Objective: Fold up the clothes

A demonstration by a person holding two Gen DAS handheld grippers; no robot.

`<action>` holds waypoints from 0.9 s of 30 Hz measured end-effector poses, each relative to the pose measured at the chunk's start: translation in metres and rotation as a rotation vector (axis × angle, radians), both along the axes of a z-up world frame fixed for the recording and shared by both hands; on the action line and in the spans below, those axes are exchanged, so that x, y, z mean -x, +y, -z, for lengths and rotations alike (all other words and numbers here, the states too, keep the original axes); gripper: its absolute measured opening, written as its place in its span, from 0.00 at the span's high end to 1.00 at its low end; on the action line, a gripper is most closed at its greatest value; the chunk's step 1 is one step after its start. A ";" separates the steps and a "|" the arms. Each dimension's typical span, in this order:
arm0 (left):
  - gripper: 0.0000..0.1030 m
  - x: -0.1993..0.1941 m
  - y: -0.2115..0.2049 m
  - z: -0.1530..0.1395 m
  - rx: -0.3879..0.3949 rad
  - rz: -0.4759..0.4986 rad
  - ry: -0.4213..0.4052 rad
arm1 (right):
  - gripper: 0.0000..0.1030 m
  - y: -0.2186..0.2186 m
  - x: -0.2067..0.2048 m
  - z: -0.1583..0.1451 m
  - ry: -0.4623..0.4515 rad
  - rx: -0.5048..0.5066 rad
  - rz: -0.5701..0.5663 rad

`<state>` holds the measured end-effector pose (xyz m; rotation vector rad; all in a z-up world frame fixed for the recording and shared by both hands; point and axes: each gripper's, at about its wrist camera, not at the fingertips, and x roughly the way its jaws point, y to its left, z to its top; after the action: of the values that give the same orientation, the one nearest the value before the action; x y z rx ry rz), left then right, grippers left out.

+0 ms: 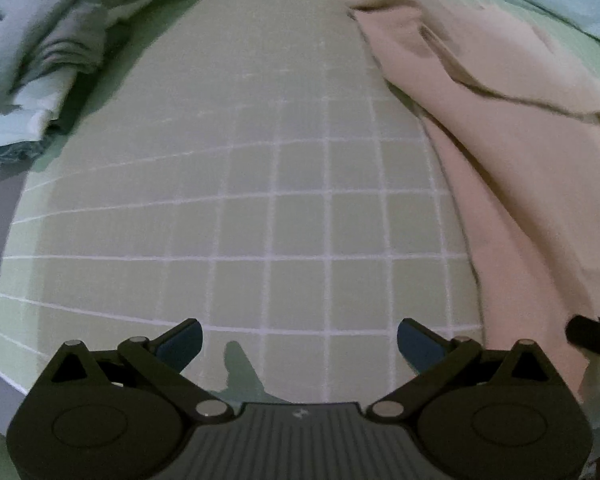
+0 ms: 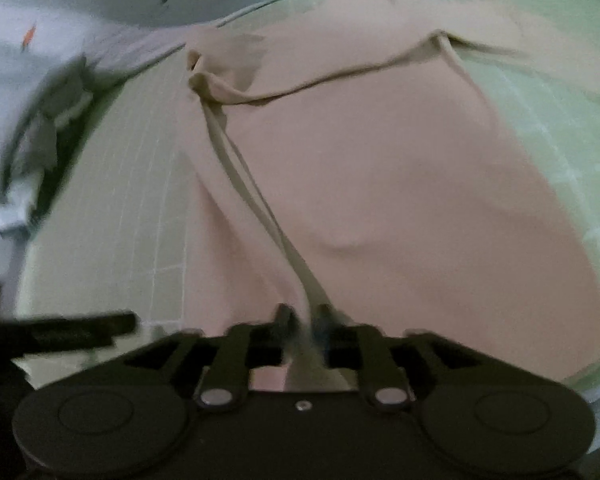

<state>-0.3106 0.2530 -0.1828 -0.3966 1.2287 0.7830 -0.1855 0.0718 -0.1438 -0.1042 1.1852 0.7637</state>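
A pale pink garment [image 2: 380, 184] lies spread on a green gridded mat [image 1: 260, 184]. My right gripper [image 2: 303, 320] is shut on a gathered edge of this garment, and a taut fold runs from its fingers up to a bunched corner [image 2: 204, 80]. In the left wrist view the same pink garment [image 1: 500, 128] lies along the right side. My left gripper [image 1: 299, 340] stands open over bare mat, left of the cloth, with nothing between its blue-padded fingers [image 1: 414, 342]. The right gripper's tip [image 1: 596, 338] shows at the far right edge.
A heap of light grey-green clothes [image 1: 40, 64] sits at the mat's far left. A white cloth with orange marks [image 2: 100, 4] lies beyond the mat. The left gripper's black finger [image 2: 72, 332] pokes in from the left in the right wrist view.
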 end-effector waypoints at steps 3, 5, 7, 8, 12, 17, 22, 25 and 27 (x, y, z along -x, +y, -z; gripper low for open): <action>0.01 0.005 0.015 -0.007 -0.002 -0.057 -0.010 | 0.56 -0.001 -0.012 -0.013 -0.037 -0.026 0.003; 0.01 0.006 0.026 -0.012 -0.008 -0.094 -0.024 | 0.51 -0.001 -0.027 -0.017 -0.050 -0.036 0.028; 0.01 0.004 0.036 -0.019 -0.025 -0.116 -0.037 | 0.43 -0.001 -0.044 -0.020 -0.060 -0.045 0.061; 0.01 0.002 0.040 -0.023 -0.035 -0.125 -0.044 | 0.41 -0.001 -0.052 -0.021 -0.065 -0.049 0.077; 0.01 -0.020 0.051 -0.040 -0.056 -0.152 -0.089 | 0.24 0.000 -0.087 -0.027 -0.085 -0.066 0.142; 0.01 -0.053 0.078 -0.053 -0.013 -0.180 -0.218 | 0.20 -0.004 -0.135 -0.026 -0.106 -0.070 0.237; 0.01 -0.103 0.116 -0.056 0.025 -0.197 -0.306 | 0.20 -0.019 -0.196 -0.020 -0.124 -0.072 0.357; 0.01 -0.139 0.141 -0.053 0.047 -0.214 -0.330 | 0.20 -0.023 -0.234 -0.013 -0.144 -0.035 0.416; 0.01 -0.163 0.158 -0.046 0.059 -0.224 -0.331 | 0.21 -0.024 -0.256 -0.008 -0.163 -0.005 0.434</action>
<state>-0.1476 0.4110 -0.1371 -0.6924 0.9080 0.8348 0.0707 0.0480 -0.1361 0.0922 1.0033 0.3676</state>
